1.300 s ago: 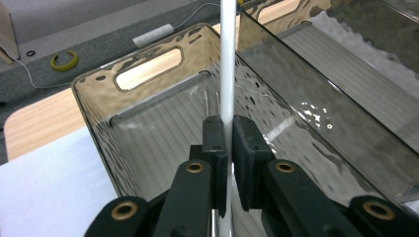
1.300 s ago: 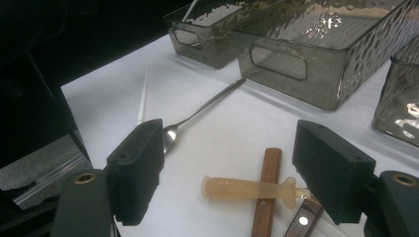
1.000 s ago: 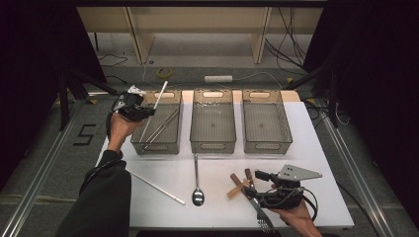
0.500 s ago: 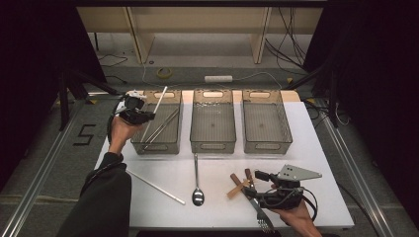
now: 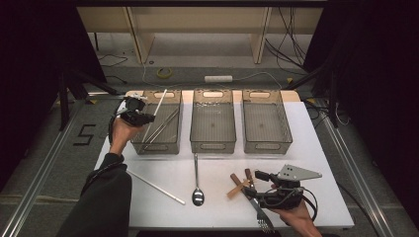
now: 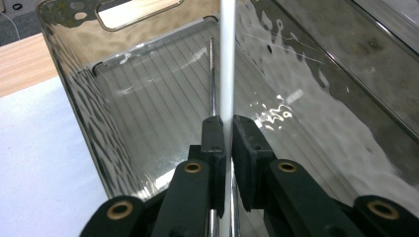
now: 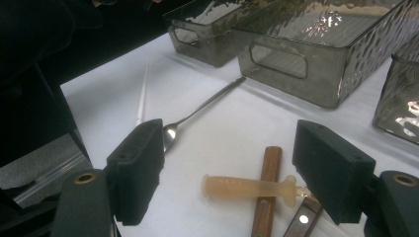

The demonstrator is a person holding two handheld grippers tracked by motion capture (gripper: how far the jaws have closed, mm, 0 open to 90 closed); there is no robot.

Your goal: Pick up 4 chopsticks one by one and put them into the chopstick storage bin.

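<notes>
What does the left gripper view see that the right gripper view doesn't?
Only the left gripper view: its fingers pinching a white chopstick over the left bin, metal chopsticks inside. Only the right gripper view: open fingers, a spoon, wooden handles, a pale stick. Both: the white tabletop and that smoky bin.

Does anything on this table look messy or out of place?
Slightly: near the right tool, a pale handle lies crosswise on a wooden handle. A fork pokes past the table's near edge. Nothing looks spilled or broken.
</notes>
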